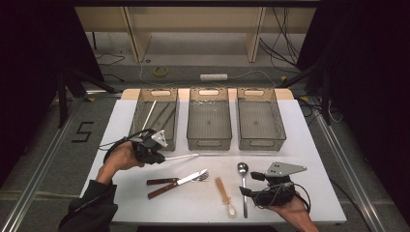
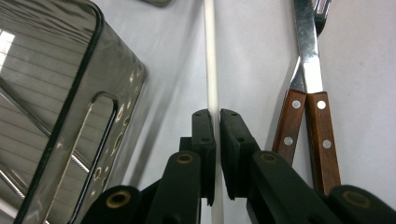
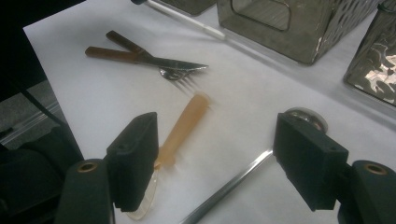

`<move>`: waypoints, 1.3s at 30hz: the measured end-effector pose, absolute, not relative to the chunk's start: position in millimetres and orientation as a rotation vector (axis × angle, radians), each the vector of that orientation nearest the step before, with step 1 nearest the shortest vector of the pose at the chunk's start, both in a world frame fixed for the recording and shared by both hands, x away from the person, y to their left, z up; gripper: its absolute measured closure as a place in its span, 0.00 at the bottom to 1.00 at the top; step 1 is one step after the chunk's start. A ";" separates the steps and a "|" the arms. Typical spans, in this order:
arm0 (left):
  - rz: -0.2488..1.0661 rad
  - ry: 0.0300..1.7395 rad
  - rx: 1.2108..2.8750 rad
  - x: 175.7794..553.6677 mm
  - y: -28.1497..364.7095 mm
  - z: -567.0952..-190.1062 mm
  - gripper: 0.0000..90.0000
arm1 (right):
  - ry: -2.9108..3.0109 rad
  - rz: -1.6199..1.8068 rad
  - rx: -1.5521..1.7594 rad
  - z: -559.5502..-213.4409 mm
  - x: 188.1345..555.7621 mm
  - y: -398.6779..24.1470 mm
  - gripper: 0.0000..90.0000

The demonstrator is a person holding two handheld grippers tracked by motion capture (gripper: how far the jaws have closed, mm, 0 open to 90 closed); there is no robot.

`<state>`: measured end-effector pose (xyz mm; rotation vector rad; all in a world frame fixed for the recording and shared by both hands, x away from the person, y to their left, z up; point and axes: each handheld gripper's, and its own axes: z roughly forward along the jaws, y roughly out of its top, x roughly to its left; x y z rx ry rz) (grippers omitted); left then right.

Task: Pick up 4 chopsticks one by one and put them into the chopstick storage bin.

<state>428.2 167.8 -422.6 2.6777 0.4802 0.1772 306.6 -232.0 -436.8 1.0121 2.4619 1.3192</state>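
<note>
My left gripper [image 1: 163, 156] [image 2: 217, 117] is shut on a thin white stick [image 1: 183, 156] [image 2: 212, 70] and holds it a little above the white table, just in front of the left bin [image 1: 154, 116]. The stick pokes out to the right, towards the middle bin. My right gripper [image 1: 249, 183] [image 3: 222, 149] stands open near the table's front edge. Between and ahead of its jaws lie an amber-handled plastic spoon [image 1: 225, 195] [image 3: 184, 128] and a metal spoon [image 1: 242, 186] [image 3: 233, 184].
A wooden-handled knife [image 1: 176, 182] [image 2: 312, 70] [image 3: 154, 58] crosses a fork at the table's middle front. Three clear bins stand in a row at the back: the left one holds long thin utensils, the middle [image 1: 209, 118] and right [image 1: 260, 118] look bare.
</note>
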 end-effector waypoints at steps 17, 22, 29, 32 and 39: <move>0.196 0.553 2.548 416.3 176.9 -388.1 0.94 | 2.463 1.315 1.017 -437.8 307.5 -231.6 0.36; 0.217 0.583 2.465 416.2 187.9 -374.0 0.94 | 2.463 1.317 1.020 -437.9 308.0 -231.7 0.36; 0.263 0.658 2.370 424.2 199.9 -359.7 0.94 | 2.463 1.320 1.021 -437.7 309.1 -231.4 0.36; 0.290 0.709 2.322 432.7 203.3 -357.4 0.94 | 2.460 1.327 1.015 -437.3 309.2 -231.6 0.36; 0.327 0.862 2.219 463.5 215.2 -360.4 0.94 | 2.454 1.342 1.017 -436.7 308.7 -231.8 0.35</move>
